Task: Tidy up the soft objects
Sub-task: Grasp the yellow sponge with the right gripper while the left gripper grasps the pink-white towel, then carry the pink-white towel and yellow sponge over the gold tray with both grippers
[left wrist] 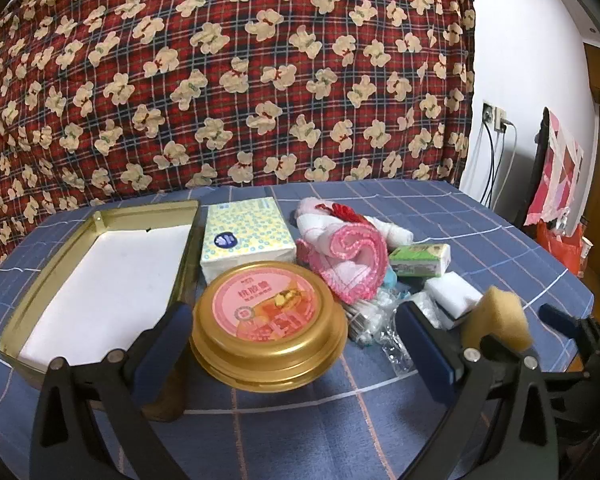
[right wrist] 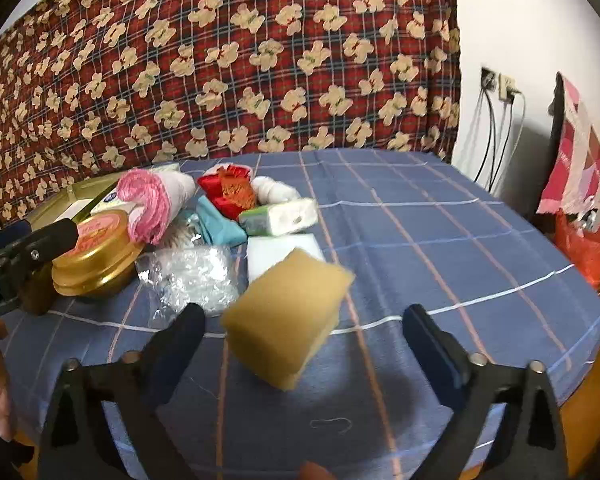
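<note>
My right gripper (right wrist: 305, 314) is open low over the blue checked tablecloth (right wrist: 440, 240). A yellow sponge (right wrist: 288, 320) lies between its fingers, and the right finger stands well apart from it. My left gripper (left wrist: 294, 312) is open, its fingers either side of a round gold tin (left wrist: 268, 320) without touching it. Behind lie a rolled pink towel (left wrist: 348, 256), a yellow-dotted tissue pack (left wrist: 246, 236), a green-and-white tissue packet (left wrist: 420, 258), a white foam block (left wrist: 452, 292), a bag of cotton swabs (left wrist: 376, 320), red fabric (right wrist: 228, 192) and a teal cloth (right wrist: 220, 224).
An open rectangular gold tin (left wrist: 32, 300) with a white lining sits at the table's left. A red plaid cloth with bear prints (left wrist: 260, 80) rises behind the table. Wall sockets with cables (right wrist: 500, 88) and red bags (right wrist: 580, 240) lie beyond the table's right edge.
</note>
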`<move>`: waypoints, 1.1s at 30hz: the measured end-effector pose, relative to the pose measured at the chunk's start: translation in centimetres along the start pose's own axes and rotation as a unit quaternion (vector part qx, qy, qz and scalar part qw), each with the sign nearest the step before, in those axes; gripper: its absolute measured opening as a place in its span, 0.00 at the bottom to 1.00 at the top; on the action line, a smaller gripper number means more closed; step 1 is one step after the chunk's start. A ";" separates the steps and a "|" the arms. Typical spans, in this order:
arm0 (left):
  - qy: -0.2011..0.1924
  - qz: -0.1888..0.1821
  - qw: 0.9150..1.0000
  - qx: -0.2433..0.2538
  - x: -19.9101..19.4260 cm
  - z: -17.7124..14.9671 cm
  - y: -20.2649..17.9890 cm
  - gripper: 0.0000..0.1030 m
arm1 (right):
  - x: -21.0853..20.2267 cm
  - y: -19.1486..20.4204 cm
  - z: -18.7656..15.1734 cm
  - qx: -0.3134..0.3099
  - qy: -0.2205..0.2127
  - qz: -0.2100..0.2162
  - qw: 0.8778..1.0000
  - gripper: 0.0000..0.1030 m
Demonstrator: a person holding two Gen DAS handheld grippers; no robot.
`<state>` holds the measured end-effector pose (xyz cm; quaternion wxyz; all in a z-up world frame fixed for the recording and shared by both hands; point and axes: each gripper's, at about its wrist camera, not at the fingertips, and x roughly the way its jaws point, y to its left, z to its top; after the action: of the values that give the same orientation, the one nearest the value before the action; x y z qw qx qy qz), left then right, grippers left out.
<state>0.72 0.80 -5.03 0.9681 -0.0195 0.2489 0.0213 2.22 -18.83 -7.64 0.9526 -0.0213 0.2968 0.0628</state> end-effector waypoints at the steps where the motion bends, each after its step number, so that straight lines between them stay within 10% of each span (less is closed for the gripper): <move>1: 0.001 -0.002 1.000 -0.001 0.1 -0.1 0.0 1.00 | 0.2 0.0 -0.1 0.001 0.003 0.005 1.000 0.81; 9: 0.007 -0.011 1.000 0.007 1.3 0.1 -0.7 0.99 | 0.0 -0.3 -0.5 0.010 -0.036 0.048 0.998 0.43; 16: 0.004 -0.022 0.999 0.026 2.7 2.0 -2.2 0.98 | -1.6 -1.2 0.8 0.020 -0.096 0.058 0.993 0.42; 33: 0.044 -0.008 0.997 0.057 8.6 5.1 -4.2 0.71 | 2.8 -0.5 6.9 0.014 -0.092 0.060 0.994 0.43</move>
<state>10.91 -2.85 -4.60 0.9559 0.0330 0.2919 -0.0019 8.44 -18.48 -3.52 0.9707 0.0155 0.2091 0.1174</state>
